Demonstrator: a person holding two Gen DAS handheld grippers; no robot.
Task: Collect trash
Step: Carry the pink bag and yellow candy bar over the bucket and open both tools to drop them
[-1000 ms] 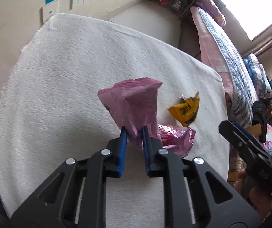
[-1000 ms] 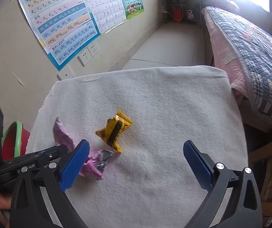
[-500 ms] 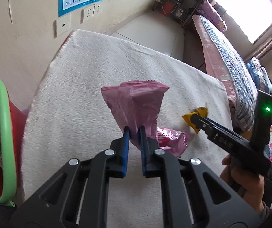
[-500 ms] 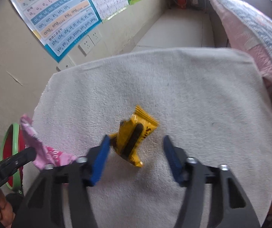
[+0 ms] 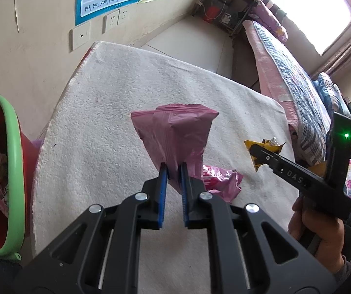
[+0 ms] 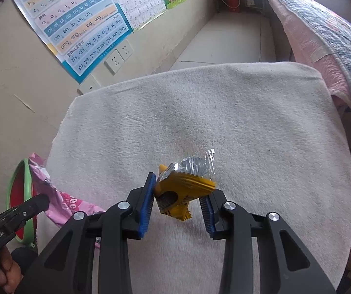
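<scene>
2 grips: left gripper [image 5: 173, 169] pinches pink wrapper [image 5: 175, 134], right gripper [image 6: 179, 193] yellow wrapper [image 6: 185, 191] (foil visible there only).

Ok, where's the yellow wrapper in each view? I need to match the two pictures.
Left wrist: yellow wrapper at right of centre, behind the right hand-held gripper tip.
Right wrist: yellow wrapper low centre, pinched between the blue pads.
Shared landmark: green-rimmed red bin, far left in both.
</scene>
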